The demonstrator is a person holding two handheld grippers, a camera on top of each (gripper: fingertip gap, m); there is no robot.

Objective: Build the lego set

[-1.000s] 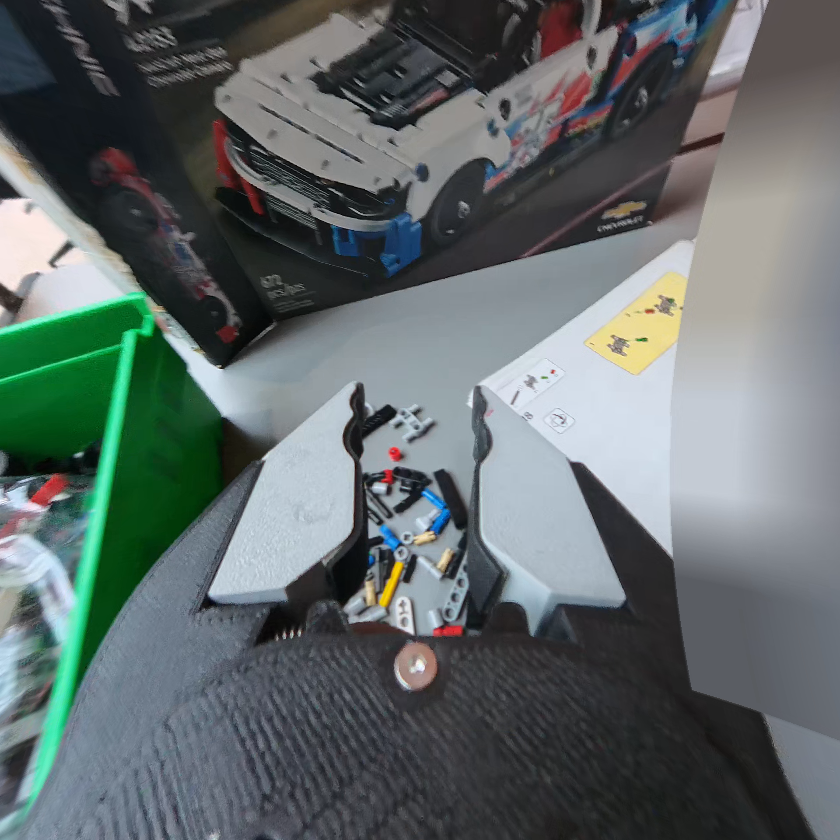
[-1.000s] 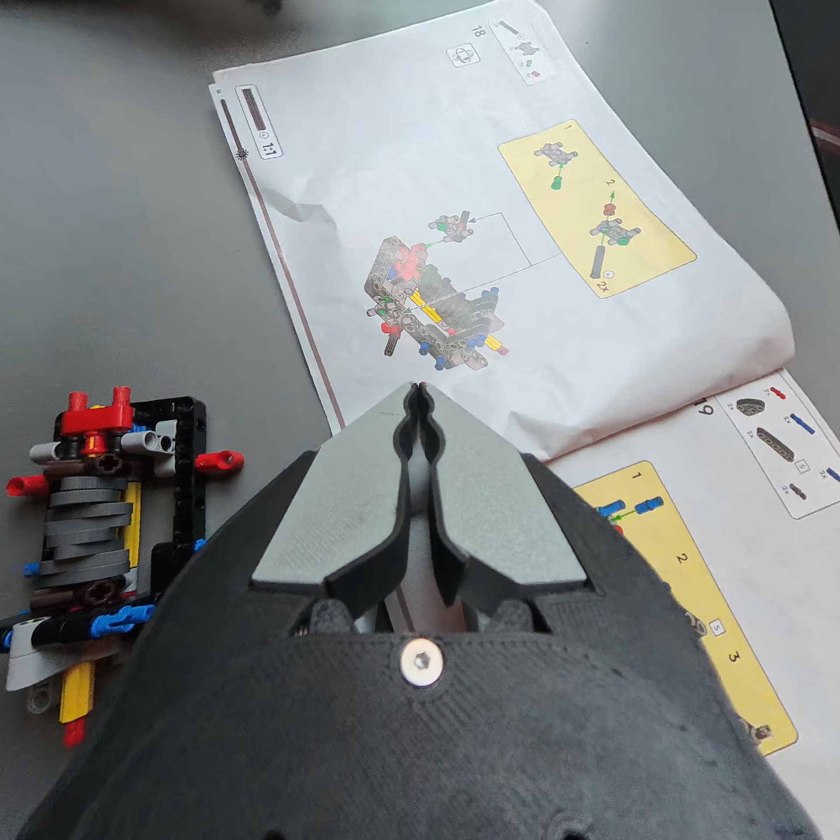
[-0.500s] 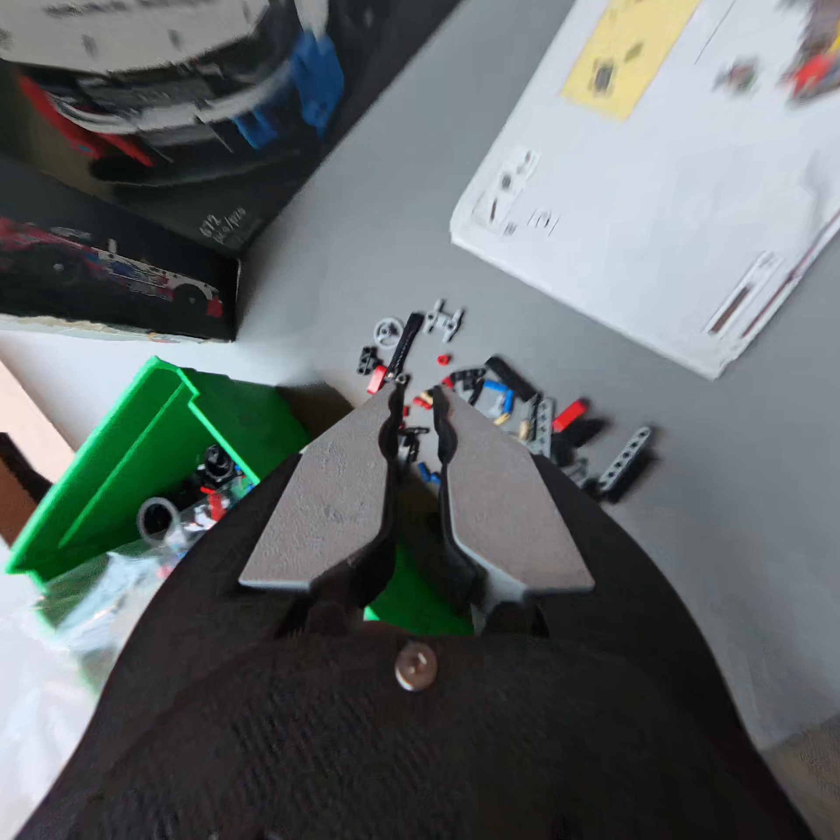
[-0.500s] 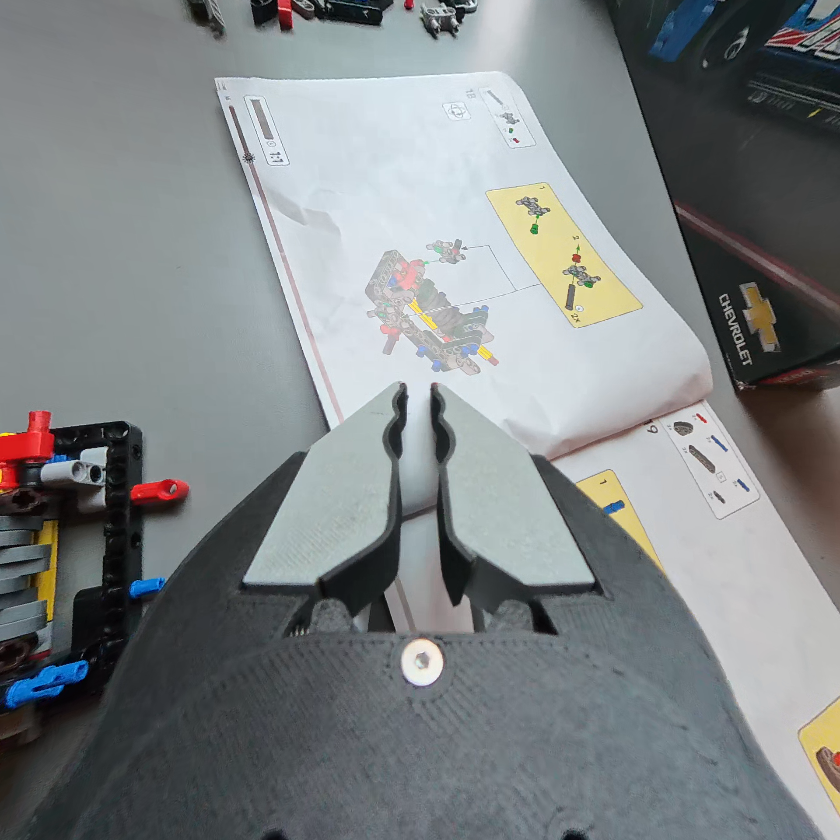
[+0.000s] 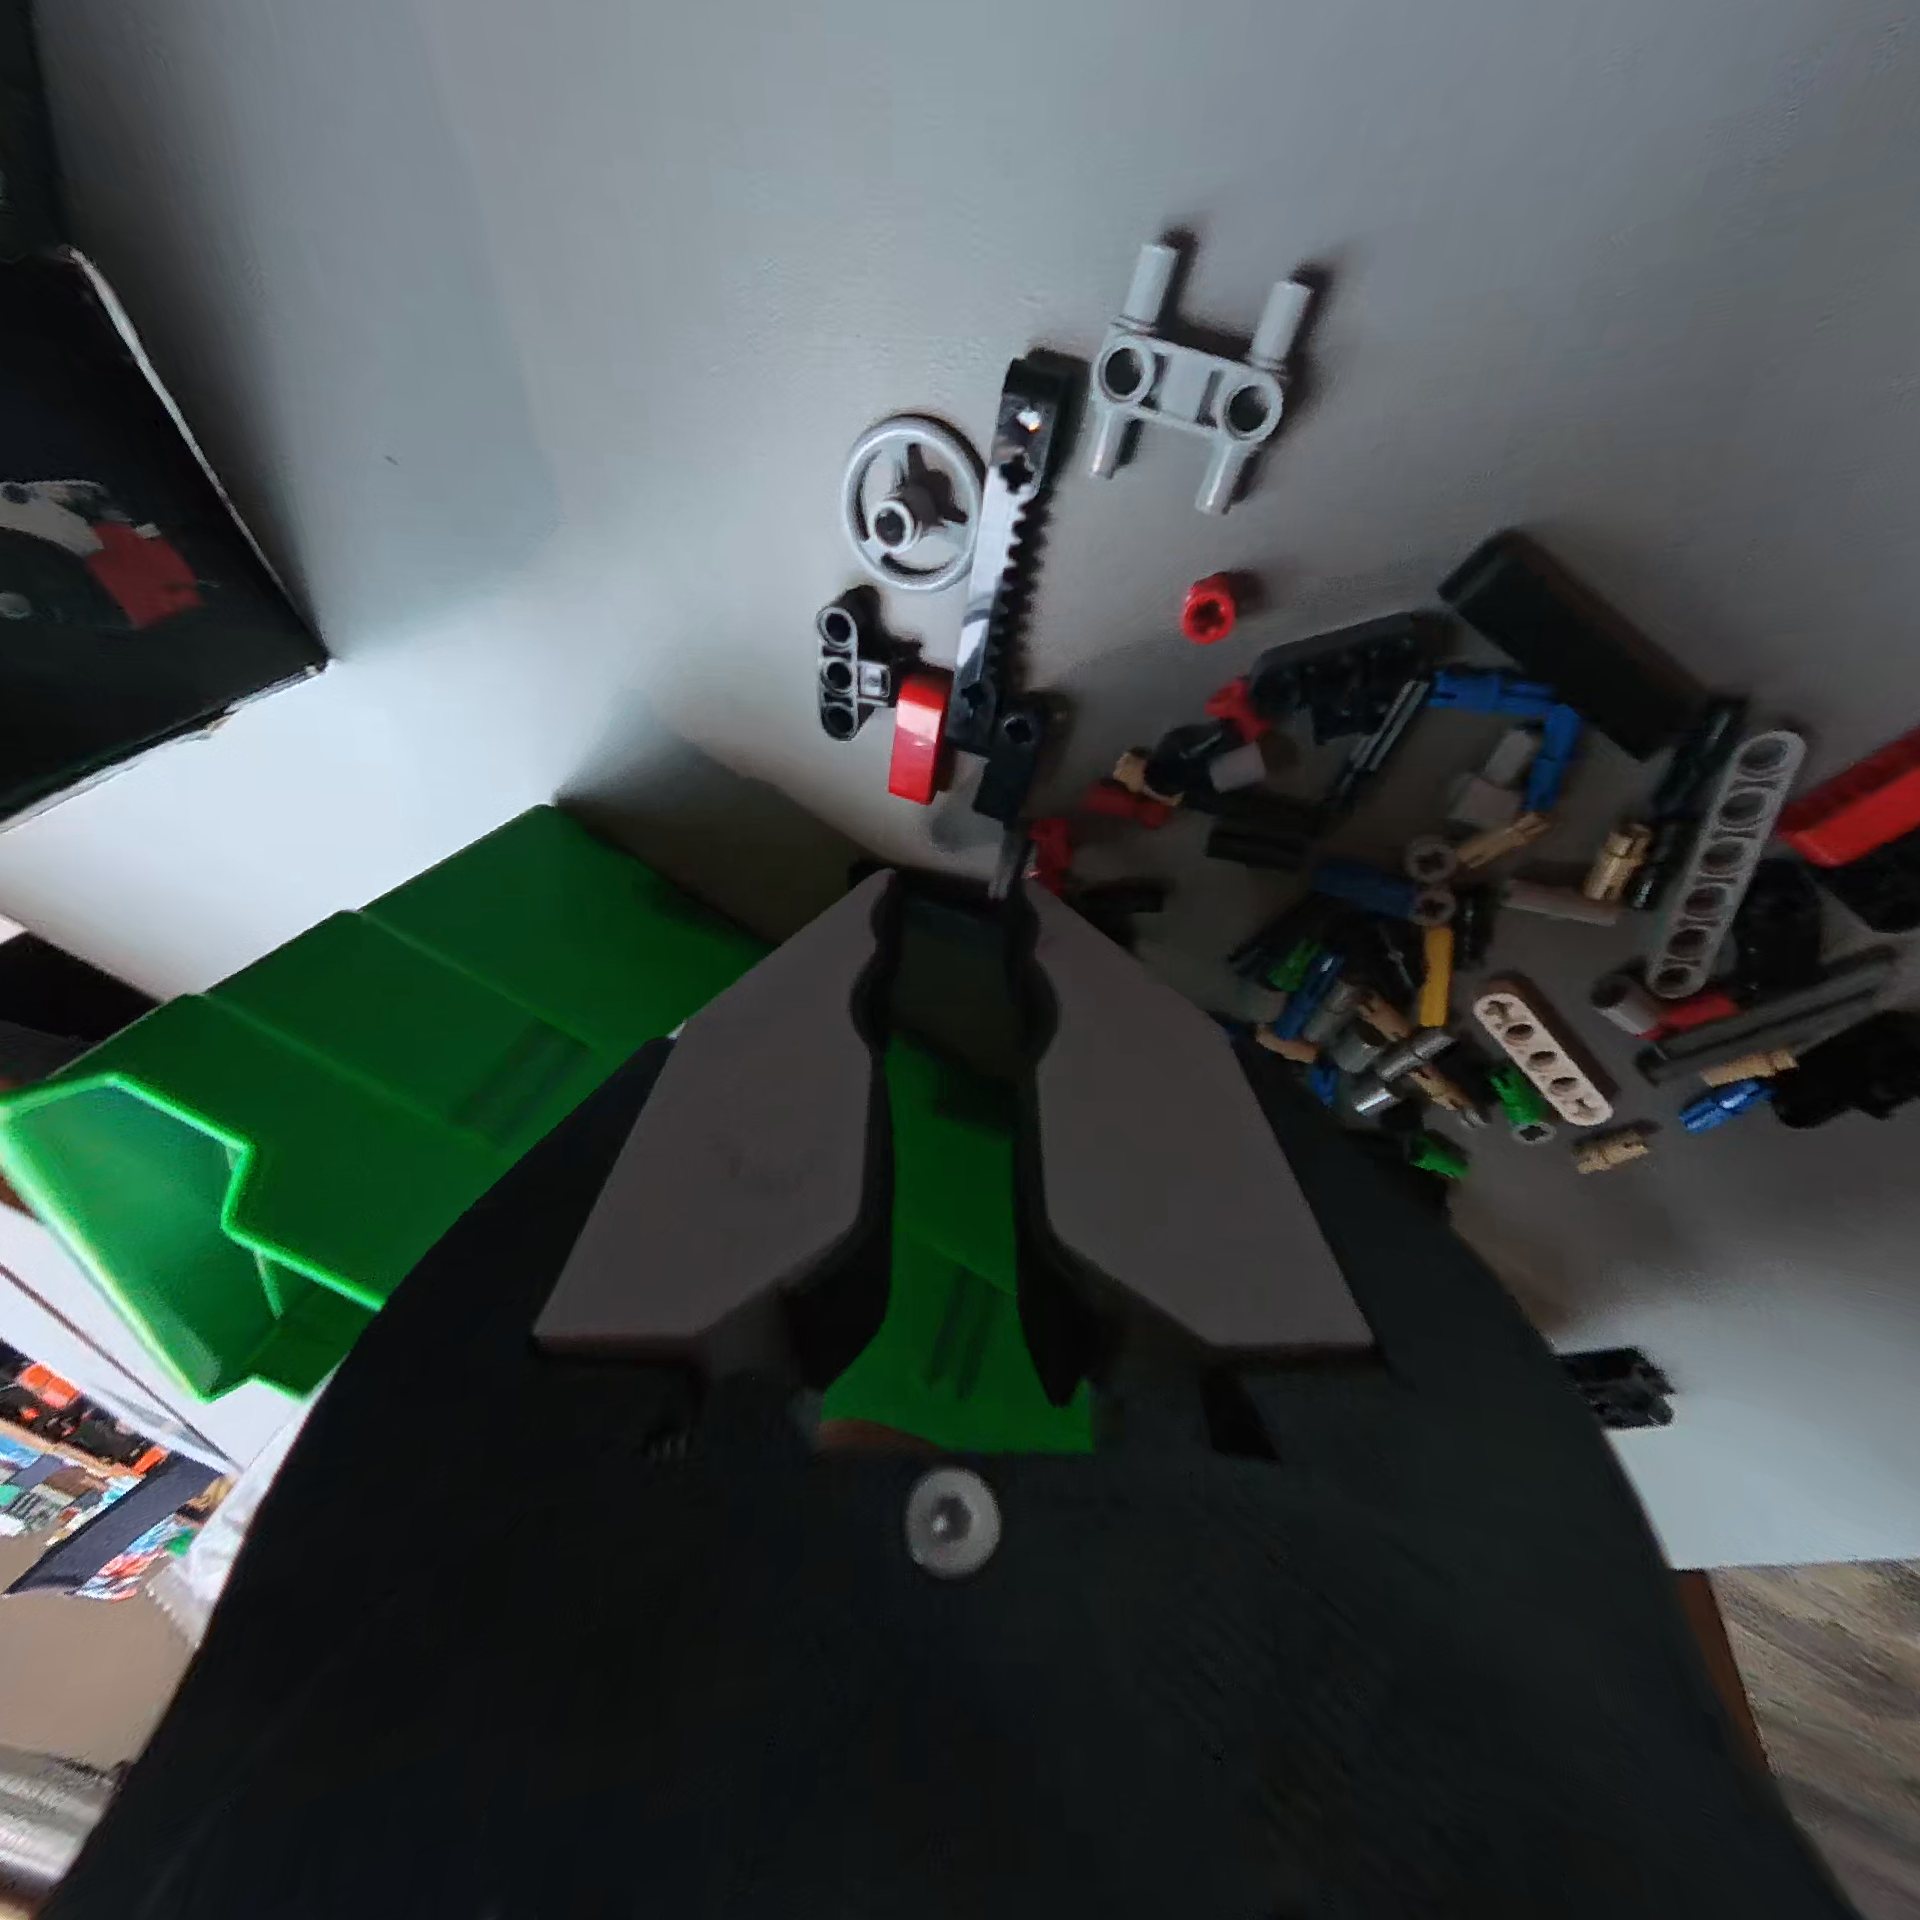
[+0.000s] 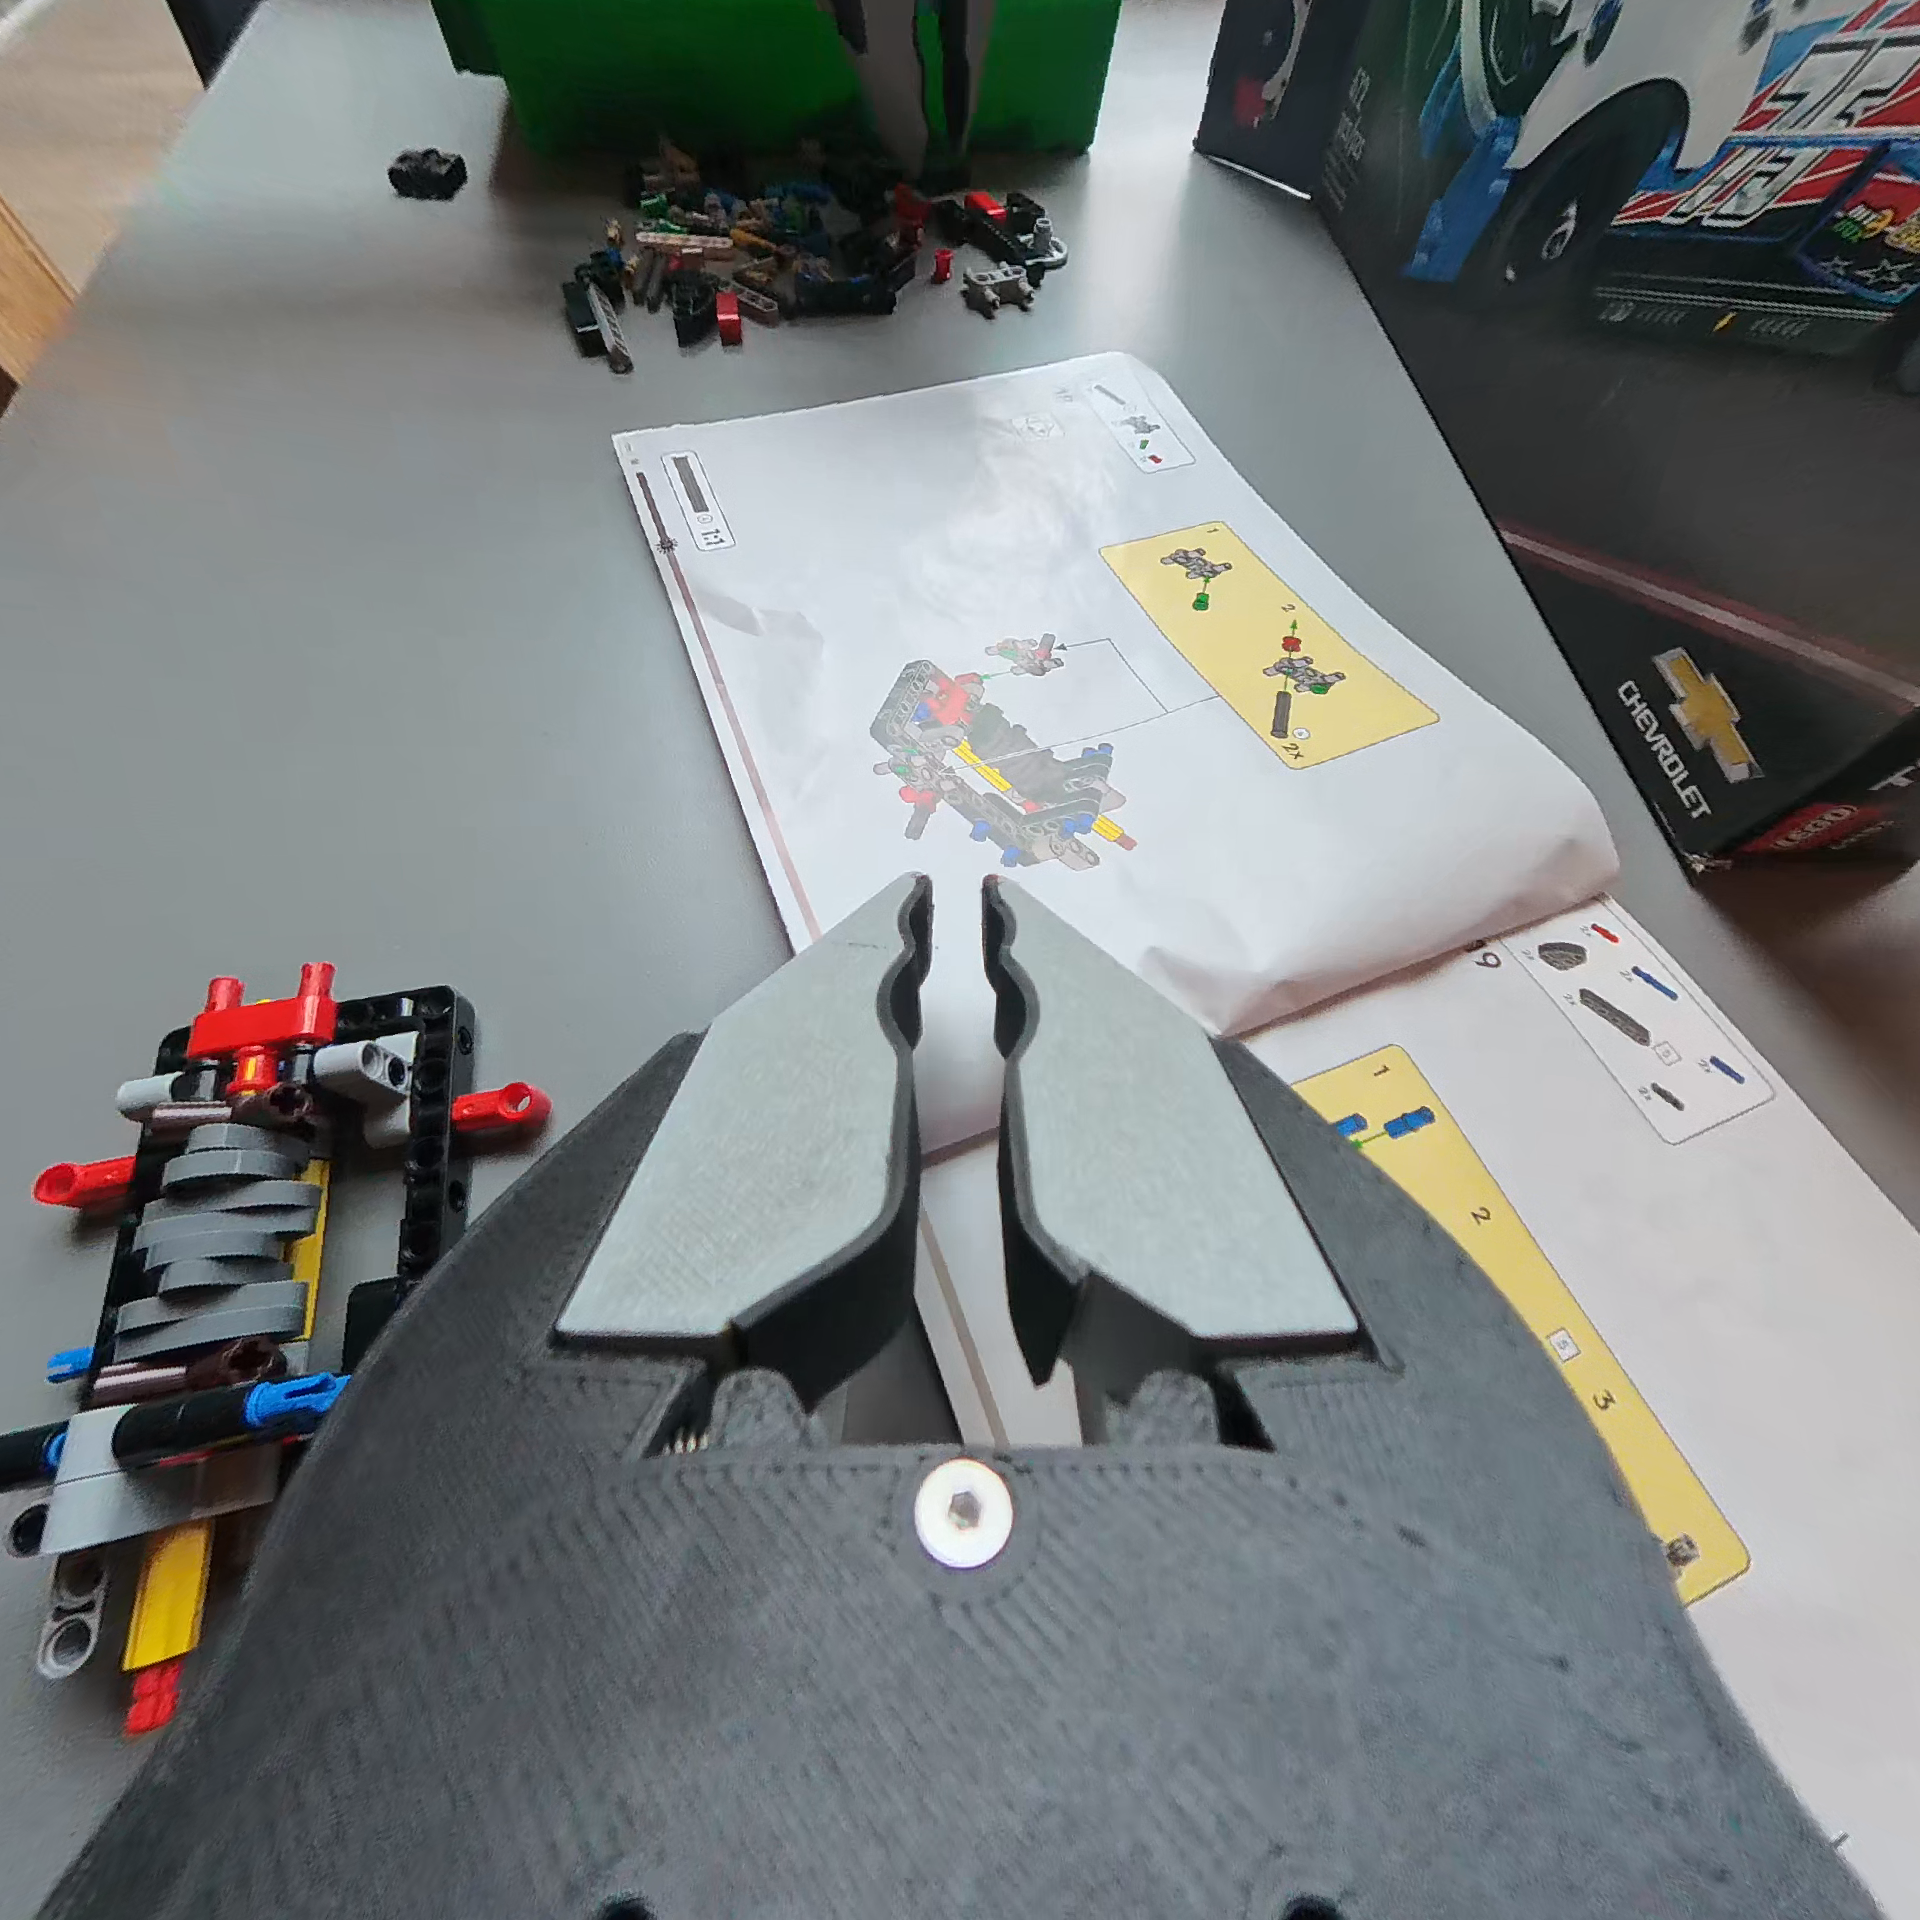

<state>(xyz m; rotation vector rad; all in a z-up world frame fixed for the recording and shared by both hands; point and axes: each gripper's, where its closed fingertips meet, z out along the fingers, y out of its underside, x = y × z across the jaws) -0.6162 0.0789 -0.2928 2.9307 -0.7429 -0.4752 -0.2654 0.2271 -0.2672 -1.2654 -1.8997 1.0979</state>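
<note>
Grey table [image 6: 312, 623] | printed set box [image 6: 1714, 468] | open instruction booklet [image 6: 935, 582]

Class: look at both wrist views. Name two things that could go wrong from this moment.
The left tool hangs over crowded loose pieces; closing there might grab or scatter neighbours of the black toothed bar. The right tool hovers over the open manual; dropping could crease the page.

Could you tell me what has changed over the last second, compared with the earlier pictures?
The left gripper swung from facing the set box down over the loose parts pile beside the green bin, its opening narrower. The right gripper drew back above the instruction booklet and opened from shut to a small gap. Neither holds anything. The partly built frame, booklet and box stayed put.
</note>
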